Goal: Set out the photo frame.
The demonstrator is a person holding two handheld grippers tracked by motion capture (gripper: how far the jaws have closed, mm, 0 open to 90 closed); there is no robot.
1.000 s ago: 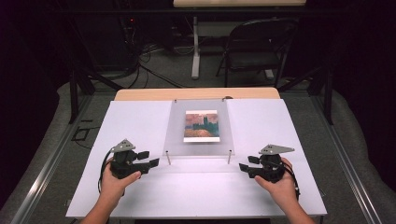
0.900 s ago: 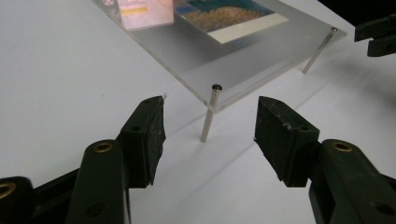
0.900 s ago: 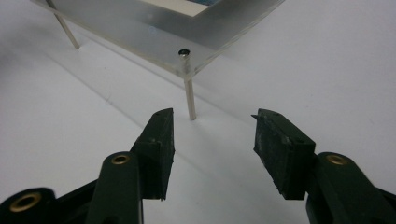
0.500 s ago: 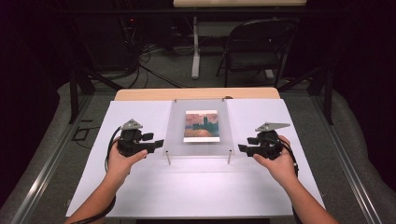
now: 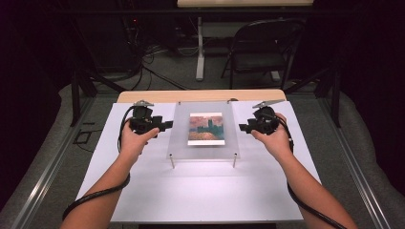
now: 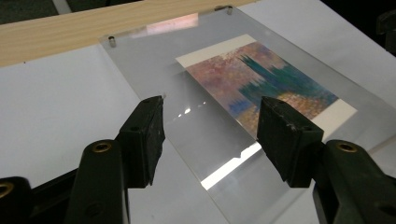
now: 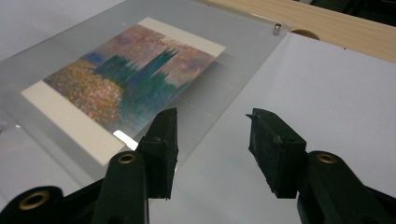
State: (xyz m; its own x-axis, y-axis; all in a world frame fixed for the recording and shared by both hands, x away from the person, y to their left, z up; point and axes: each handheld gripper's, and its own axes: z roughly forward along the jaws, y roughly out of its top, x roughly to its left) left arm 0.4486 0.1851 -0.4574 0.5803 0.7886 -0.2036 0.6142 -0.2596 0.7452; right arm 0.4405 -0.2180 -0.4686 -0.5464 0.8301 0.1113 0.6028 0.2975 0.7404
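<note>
A clear acrylic plate stands on short metal posts on the white table, with a colourful painting print under it. My left gripper hovers at the plate's left edge, pointing inward. In the left gripper view its jaws stand open over the plate edge, near the print. My right gripper hovers at the plate's right edge. Its jaws have just been closing but stand apart, with nothing pressed between them, above the plate edge beside the print.
A wooden strip runs along the table's far edge, just behind the plate. Beyond the table stand a black folding chair and a table leg, with cables on the floor. White tabletop lies in front of the plate.
Both hands have moved away from the person and risen a little. The grippers went from beside the plate's near corners to beside the middle of its left and right edges.
</note>
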